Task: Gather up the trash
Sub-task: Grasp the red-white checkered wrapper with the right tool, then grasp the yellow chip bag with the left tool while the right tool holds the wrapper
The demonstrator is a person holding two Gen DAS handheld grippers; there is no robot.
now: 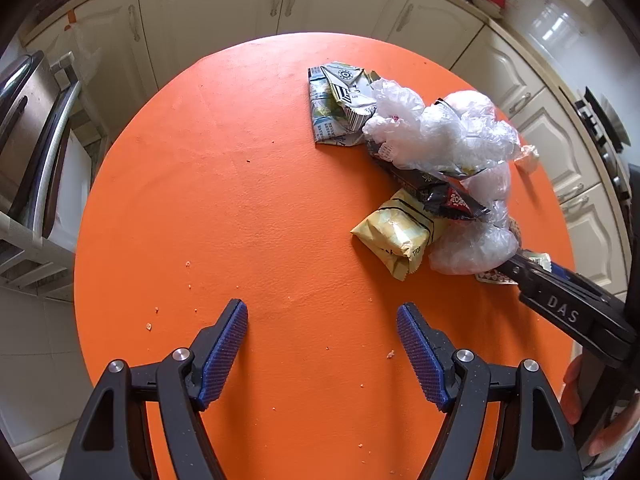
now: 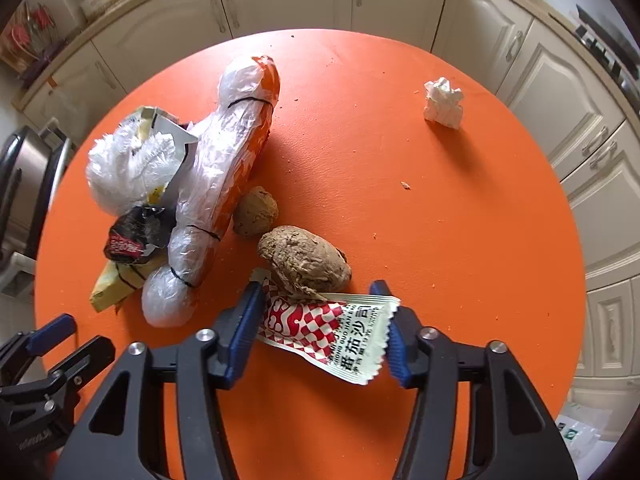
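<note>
Orange table [image 1: 240,200], cream cabinets [image 1: 224,4]

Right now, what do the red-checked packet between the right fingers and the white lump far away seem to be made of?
Packet: probably glossy plastic film; printed, with serrated sealed edges. White lump: likely crumpled tissue paper; matt with soft folds, though I cannot be sure.

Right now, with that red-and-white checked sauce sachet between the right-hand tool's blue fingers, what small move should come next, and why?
Probably lift it. The right gripper has its blue pads against both edges of the red-and-white checked sauce sachet, which bows between them above the round orange table. A brown crumpled lump overlaps the sachet's far corner, so rise slowly.
</note>
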